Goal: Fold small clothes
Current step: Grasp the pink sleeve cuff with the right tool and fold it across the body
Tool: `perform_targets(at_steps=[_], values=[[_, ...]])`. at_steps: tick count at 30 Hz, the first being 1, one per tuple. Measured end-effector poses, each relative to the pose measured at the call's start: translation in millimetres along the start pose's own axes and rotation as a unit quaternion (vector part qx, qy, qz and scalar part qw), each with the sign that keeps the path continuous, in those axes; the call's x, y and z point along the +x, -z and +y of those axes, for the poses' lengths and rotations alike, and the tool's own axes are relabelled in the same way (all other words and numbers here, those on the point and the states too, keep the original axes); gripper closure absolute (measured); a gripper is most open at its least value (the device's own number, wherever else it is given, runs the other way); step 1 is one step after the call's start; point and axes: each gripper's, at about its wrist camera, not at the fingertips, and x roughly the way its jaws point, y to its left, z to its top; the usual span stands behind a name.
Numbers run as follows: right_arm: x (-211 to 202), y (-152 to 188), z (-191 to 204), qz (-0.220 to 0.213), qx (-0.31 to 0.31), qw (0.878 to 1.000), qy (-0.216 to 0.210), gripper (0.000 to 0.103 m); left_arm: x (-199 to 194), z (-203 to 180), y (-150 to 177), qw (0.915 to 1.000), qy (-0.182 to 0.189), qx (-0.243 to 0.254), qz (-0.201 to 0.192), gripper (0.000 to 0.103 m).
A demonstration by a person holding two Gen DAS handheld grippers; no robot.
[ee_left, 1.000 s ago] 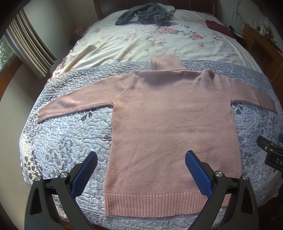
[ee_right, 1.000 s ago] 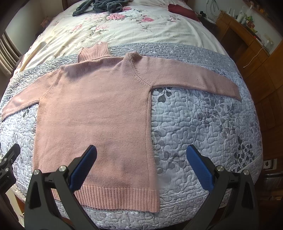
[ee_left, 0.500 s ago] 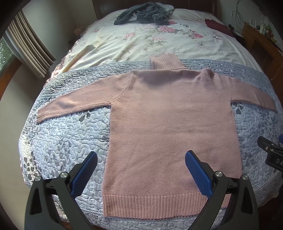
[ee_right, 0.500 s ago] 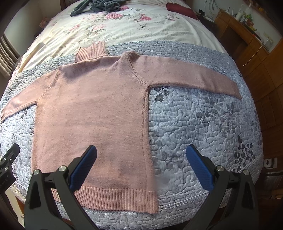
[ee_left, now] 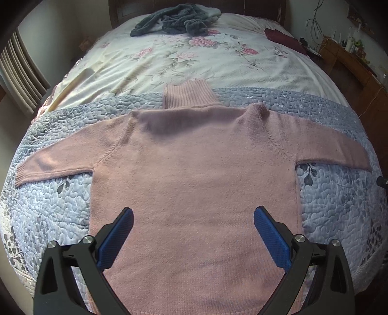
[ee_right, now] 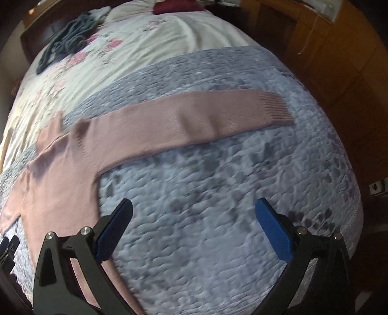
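Right wrist view shows the pink sweater (ee_right: 72, 169) spread flat on the quilted bed (ee_right: 218, 193), right gripper (ee_right: 194, 215) wide open, empty. Left gripper (ee_left: 193, 220) likewise. Soft, light knit; I'd pinch the ribbed cuff (ee_right: 274, 109).

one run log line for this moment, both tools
step: pre-fold | pink sweater: flat on quilt, sleeves out | left tool: open above body | right tool: open, facing right sleeve

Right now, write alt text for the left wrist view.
A pink sweater lies flat, sleeves spread, on a grey quilt across a bed. The open left claw hovers over its lower half, empty. Dark clothes lie heaped near the headboard.
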Motion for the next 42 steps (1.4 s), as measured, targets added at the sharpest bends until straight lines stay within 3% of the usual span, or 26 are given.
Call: perform_targets(at_steps=[8, 13, 16, 18, 21, 23, 25, 29, 31, 36, 40, 42], values=[[100, -96, -153, 0.06, 0.088, 0.994, 0.036, 0.003, 53, -82, -68, 0.9995, 0.016, 0.002, -0.027, 0.004], [140, -116, -196, 0.084, 0.141, 0.986, -0.003, 0.003, 73, -111, -90, 0.9994, 0.015, -0.001, -0.031, 0.004], [159, -119, -202, 0.105, 0.146, 0.983, -0.024, 0.008, 77, -120, -95, 0.9993, 0.011, 0.001, -0.035, 0.004], [170, -117, -203, 0.121, 0.151, 0.98, -0.049, 0.021, 79, -123, -96, 0.9993, 0.009, 0.001, -0.035, 0.004], [175, -117, -204, 0.125, 0.152, 0.979, -0.055, 0.024, 81, -124, -97, 0.9994, 0.005, 0.003, -0.034, 0.004], [174, -119, -199, 0.122, 0.145, 0.979, -0.074, 0.046, 82, -123, -97, 0.9995, 0.003, 0.002, -0.032, 0.004], [172, -124, -190, 0.119, 0.14, 0.977, -0.112, 0.093, 83, -121, -96, 0.9995, 0.001, 0.001, -0.031, 0.004], [147, -130, -183, 0.082, 0.128, 0.983, -0.108, 0.096, 83, -111, -90, 0.9997, -0.003, 0.0, -0.025, 0.004], [140, -128, -196, 0.065, 0.15, 0.98, -0.112, 0.096, 82, -103, -85, 0.9997, -0.003, -0.001, -0.024, 0.004], [154, -119, -199, 0.089, 0.163, 0.981, -0.065, 0.096, 86, -76, -77, 0.9997, -0.016, -0.009, -0.015, 0.004], [124, -121, -165, 0.029, 0.125, 0.991, -0.049, 0.096, 88, -46, -72, 0.9993, -0.018, -0.034, -0.006, 0.004], [100, -120, -134, 0.001, 0.085, 0.994, -0.064, 0.096, 87, -33, -71, 0.9991, -0.023, -0.036, -0.007, 0.004]])
